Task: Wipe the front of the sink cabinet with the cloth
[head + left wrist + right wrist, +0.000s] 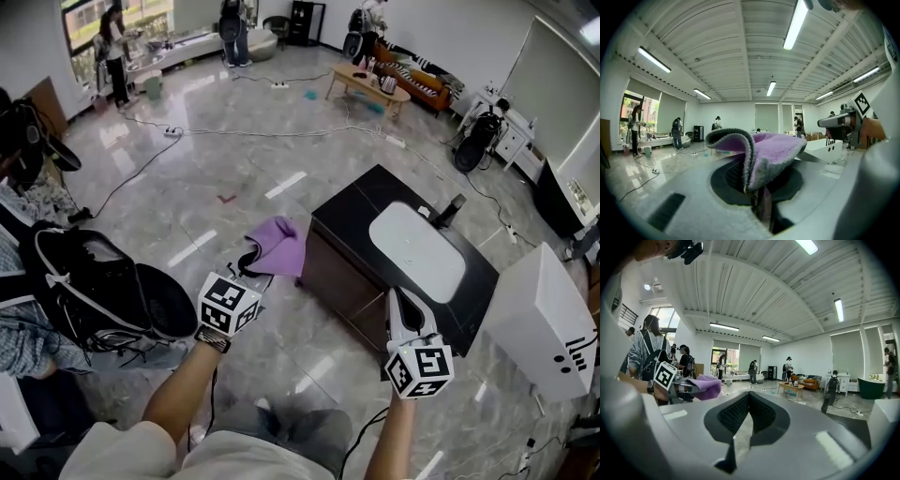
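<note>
A purple cloth (278,246) hangs from my left gripper (253,263), which is shut on it, just left of the sink cabinet's near-left corner. The cabinet has a dark brown front (342,281), a black top (366,202) and a white basin (417,248). In the left gripper view the cloth (776,150) folds over the jaws and hides most of what is ahead. My right gripper (400,314) is held above the cabinet's front edge, shut with nothing in it. The right gripper view shows its pads (736,414) meeting at the tips and the cloth (705,386) off to the left.
A black backpack (94,286) lies on the floor at the left. A white box (548,323) stands right of the cabinet. A dark faucet (450,211) rises behind the basin. Cables cross the marble floor; people and a low table (367,86) are far back.
</note>
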`<action>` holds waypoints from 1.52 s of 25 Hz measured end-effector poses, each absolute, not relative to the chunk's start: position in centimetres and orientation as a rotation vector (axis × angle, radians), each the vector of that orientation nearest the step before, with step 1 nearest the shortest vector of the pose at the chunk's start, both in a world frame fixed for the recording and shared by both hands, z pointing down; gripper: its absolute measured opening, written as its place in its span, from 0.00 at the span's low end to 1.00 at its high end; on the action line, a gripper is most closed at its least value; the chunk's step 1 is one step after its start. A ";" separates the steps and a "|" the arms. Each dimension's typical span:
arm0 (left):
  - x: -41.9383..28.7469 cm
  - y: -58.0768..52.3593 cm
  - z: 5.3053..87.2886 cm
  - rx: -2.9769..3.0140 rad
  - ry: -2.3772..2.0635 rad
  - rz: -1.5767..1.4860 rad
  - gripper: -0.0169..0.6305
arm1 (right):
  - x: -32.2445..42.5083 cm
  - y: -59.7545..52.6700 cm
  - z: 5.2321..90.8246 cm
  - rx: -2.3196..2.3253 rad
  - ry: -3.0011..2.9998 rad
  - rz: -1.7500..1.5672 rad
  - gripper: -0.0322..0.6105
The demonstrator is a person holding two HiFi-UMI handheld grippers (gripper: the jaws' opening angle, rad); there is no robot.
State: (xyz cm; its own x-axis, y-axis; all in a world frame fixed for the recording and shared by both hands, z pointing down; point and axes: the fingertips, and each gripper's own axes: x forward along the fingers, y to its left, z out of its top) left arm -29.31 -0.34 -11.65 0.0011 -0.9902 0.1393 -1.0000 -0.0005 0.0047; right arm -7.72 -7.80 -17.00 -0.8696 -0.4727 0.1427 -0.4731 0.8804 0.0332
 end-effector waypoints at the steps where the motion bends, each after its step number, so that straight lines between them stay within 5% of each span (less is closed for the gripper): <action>1: -30.0 -1.1 -10.8 2.143 -2.148 0.147 0.10 | -8.2 -8.5 -16.3 0.738 -2.911 0.007 0.06; 38: -44.1 -23.7 33.8 1.918 -2.419 -0.043 0.09 | -12.5 -23.7 28.2 0.653 -3.022 -0.074 0.06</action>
State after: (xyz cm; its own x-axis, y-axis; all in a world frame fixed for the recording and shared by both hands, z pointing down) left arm -44.10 -23.70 33.81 -0.2276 -0.9734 0.0250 -0.9719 0.2286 0.0557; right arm -12.51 -23.73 28.23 -0.9097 -0.4136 0.0373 -0.4112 0.9097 0.0571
